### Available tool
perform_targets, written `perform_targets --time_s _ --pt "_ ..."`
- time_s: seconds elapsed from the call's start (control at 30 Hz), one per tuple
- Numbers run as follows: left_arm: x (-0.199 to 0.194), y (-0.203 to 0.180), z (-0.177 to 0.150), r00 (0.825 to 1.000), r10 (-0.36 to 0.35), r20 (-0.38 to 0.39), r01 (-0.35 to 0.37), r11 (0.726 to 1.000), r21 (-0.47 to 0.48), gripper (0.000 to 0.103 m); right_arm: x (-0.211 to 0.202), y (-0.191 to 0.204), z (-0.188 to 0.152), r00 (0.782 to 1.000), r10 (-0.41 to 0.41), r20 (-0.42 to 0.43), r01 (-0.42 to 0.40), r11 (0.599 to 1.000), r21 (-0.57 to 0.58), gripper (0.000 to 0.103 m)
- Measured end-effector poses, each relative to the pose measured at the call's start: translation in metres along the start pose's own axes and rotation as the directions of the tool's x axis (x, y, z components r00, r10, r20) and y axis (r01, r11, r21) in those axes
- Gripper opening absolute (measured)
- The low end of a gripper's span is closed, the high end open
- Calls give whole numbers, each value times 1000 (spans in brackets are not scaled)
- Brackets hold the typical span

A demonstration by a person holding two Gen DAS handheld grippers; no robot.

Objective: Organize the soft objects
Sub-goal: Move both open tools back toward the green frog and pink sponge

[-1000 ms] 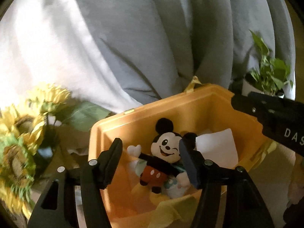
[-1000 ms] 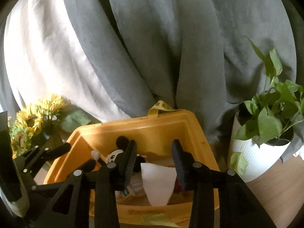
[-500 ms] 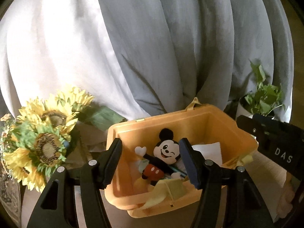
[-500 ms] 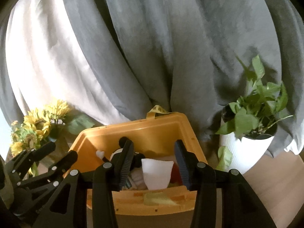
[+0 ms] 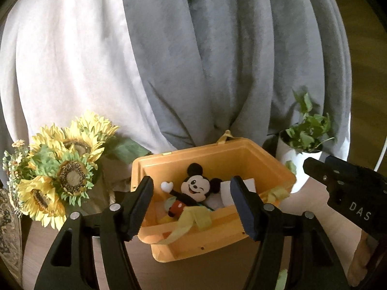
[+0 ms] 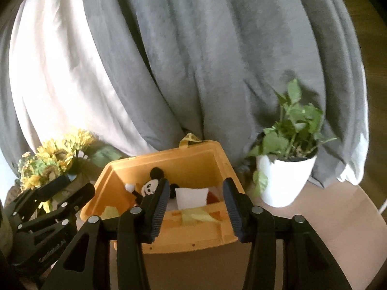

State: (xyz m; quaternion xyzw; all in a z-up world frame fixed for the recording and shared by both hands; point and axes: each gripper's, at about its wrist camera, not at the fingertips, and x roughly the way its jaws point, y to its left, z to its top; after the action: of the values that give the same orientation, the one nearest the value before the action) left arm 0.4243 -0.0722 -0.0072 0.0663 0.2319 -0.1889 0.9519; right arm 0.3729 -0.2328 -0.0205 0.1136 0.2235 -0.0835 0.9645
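1. The orange bin [image 5: 212, 232] sits on a wooden table [image 5: 217, 268], in front of both grippers and close to the middle of each wrist view.
2. The left gripper [image 5: 192, 207] hangs short of the bin's near wall. Its jaws are opening, with nothing between them and the pads touching nothing.
3. The right gripper [image 6: 194, 206] is also held back from the bin. Its jaws are opening too, and they grip nothing.
4. A mouse plush toy [image 5: 191, 192] lies inside the bin, face up, with one white-gloved arm raised toward 10 o'clock.
5. A white pillow [image 6: 192, 197] stands in the bin at 3 o'clock of the toy, touching its ear in the left wrist view.
6. A yellow-green cloth [image 5: 191, 220] hangs over the bin's near rim, at 6 o'clock of the toy.
7. Something red [image 6: 212, 197] shows just beside the pillow at its 3 o'clock; what it is cannot be told.
8. A bunch of sunflowers [image 5: 65, 169] stands at 9 o'clock of the bin, apart from it.
9. A potted plant [image 6: 286, 169] in a white pot stands at 3 o'clock of the bin, near but not touching.
10. A grey and white curtain [image 5: 193, 60] hangs behind everything, at 12 o'clock.
11. In the left wrist view the right gripper's black body enters from 3 o'clock.
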Motion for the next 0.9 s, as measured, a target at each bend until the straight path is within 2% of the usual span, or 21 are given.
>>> perform_targets --time_s 0.53,0.73,0.9 --pt "-48 1 -17 995 -95 3 95 995 36 74 -67 8 -29 995 -101 16 100 993 62 58" --pt "-63 -1 -27 991 -136 6 135 986 96 74 -84 11 -48 988 -157 -3 157 982 101 58" --pt "-69 -3 -37 980 -198 -4 196 969 153 74 -94 10 -69 978 -206 -36 210 966 150 58"
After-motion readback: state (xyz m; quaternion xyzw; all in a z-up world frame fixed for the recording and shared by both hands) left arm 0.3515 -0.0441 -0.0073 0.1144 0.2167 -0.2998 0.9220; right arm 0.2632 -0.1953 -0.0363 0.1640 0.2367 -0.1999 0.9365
